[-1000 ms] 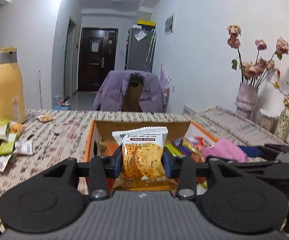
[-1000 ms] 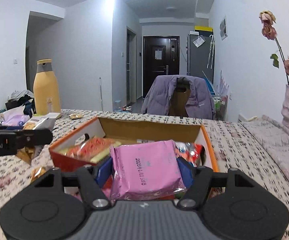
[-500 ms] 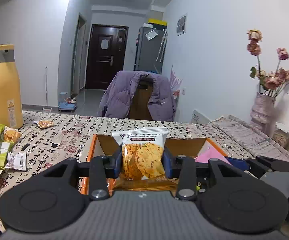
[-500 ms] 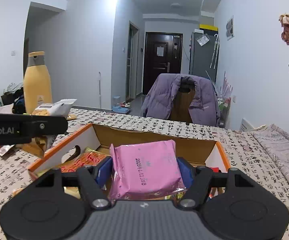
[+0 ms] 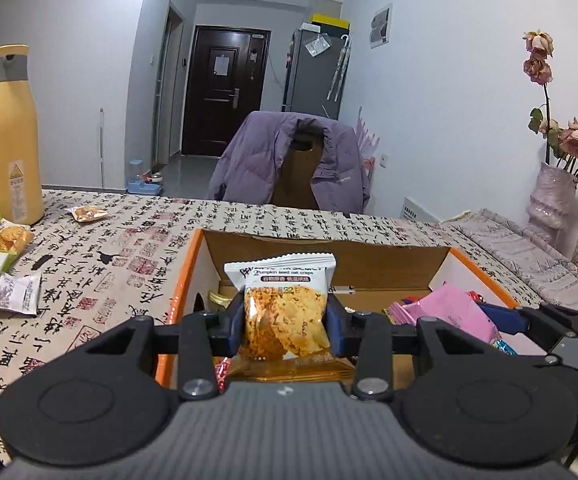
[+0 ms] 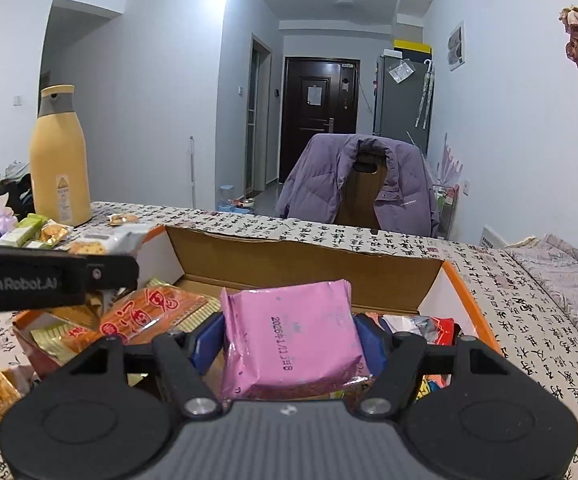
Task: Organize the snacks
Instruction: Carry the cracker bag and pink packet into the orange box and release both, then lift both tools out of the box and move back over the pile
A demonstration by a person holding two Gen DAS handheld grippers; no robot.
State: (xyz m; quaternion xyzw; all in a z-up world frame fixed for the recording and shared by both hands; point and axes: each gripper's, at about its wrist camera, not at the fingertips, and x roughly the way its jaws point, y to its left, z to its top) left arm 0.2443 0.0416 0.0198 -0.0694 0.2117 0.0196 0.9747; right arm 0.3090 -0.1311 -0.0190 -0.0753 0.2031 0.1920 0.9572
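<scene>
Both grippers now nearer the box (image 5: pixel 193 264), left gripper (image 5: pixel 285 326) clamping upright crisps packet (image 5: pixel 283 312), right gripper (image 6: pixel 289 340) clamping upright pink packet (image 6: pixel 289 340).

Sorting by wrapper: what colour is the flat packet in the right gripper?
Pink foil packet, clearest in the right wrist view.
</scene>
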